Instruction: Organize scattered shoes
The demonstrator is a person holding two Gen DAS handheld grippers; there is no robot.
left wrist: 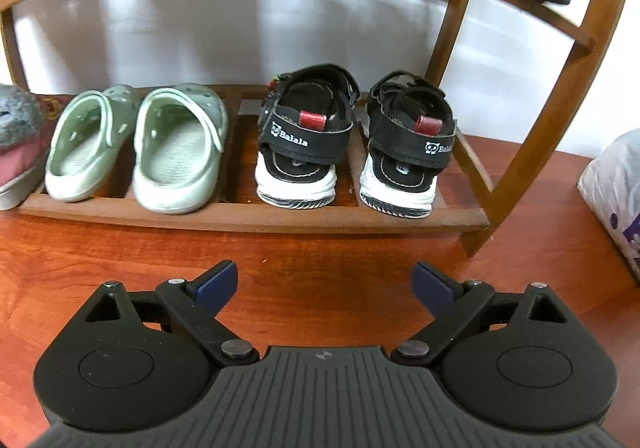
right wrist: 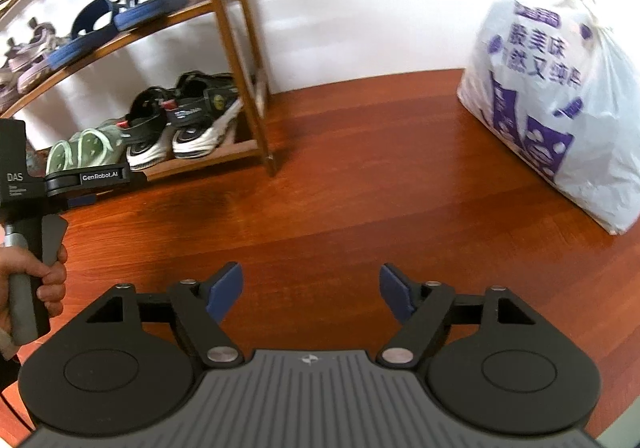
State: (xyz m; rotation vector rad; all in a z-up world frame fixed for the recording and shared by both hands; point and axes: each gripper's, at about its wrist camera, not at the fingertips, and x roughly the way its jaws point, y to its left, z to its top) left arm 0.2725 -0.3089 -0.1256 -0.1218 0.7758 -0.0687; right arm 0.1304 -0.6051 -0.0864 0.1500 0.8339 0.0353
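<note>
Two green clogs [left wrist: 136, 148] and two black sandals [left wrist: 356, 140] on bottom shelf [left wrist: 256, 222], plastic bag [right wrist: 560, 108] nearby, left gripper [left wrist: 324, 282] and right gripper [right wrist: 310, 286] wide open, both empty

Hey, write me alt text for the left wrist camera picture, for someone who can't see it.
An open left gripper hovers over a red-brown wooden floor, facing a wooden shoe rack. On the bottom shelf, heels outward, sit green clogs and, to their right, black sandals with white soles.
</note>
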